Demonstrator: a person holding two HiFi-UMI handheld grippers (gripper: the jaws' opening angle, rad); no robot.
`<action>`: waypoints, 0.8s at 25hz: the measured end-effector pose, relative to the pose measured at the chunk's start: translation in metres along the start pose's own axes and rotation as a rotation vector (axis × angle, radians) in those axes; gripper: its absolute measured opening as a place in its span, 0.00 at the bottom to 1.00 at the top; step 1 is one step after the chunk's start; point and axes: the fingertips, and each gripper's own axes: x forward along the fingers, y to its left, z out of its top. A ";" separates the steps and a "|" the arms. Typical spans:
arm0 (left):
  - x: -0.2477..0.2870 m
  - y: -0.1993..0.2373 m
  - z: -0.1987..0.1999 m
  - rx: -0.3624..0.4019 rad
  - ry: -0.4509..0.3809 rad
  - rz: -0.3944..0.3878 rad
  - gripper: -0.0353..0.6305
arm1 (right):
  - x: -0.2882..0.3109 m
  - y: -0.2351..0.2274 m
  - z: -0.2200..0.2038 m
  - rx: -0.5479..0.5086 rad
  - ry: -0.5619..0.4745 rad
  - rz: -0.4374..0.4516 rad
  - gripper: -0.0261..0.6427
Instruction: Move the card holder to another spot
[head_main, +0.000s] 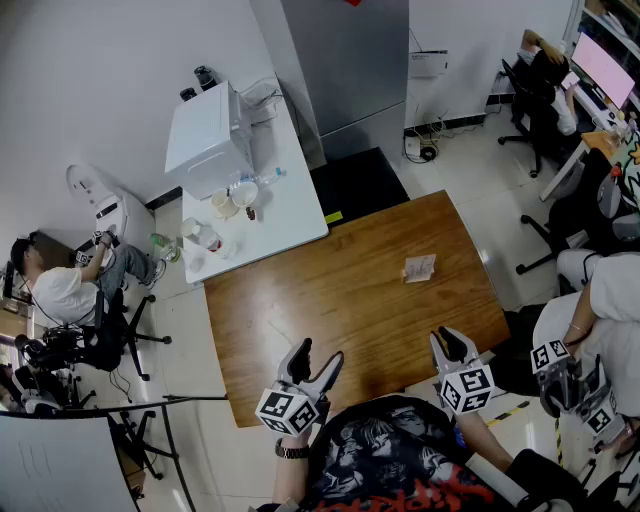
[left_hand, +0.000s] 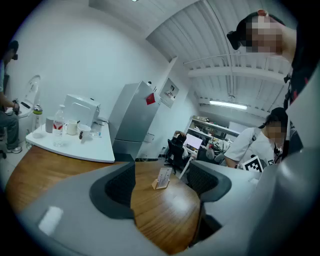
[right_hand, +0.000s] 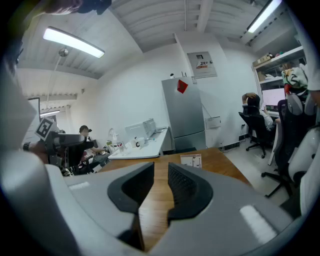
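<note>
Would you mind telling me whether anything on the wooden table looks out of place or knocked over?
Nothing stands out. The card holder stands upright on the wooden table, with no spill or damage visible.

Left tongs gape wide; right tongs barely parted.

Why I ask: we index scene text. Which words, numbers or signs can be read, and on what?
Nothing reads clearly enough to quote.
Card holder: print too small.
Wall notice beside the refrigerator: blurred.
Red diamond sticker on the refrigerator: no legible words.
Water bottle: label too small.
</note>
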 end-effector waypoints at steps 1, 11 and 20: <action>0.001 -0.004 -0.001 -0.004 0.011 0.000 0.57 | 0.000 -0.002 -0.005 -0.002 0.009 -0.003 0.16; -0.006 -0.013 -0.022 -0.019 0.060 0.040 0.57 | 0.030 -0.035 -0.075 -0.081 0.186 -0.064 0.71; -0.034 -0.012 -0.042 -0.059 0.078 0.156 0.57 | 0.129 -0.102 -0.103 0.030 0.233 -0.157 0.91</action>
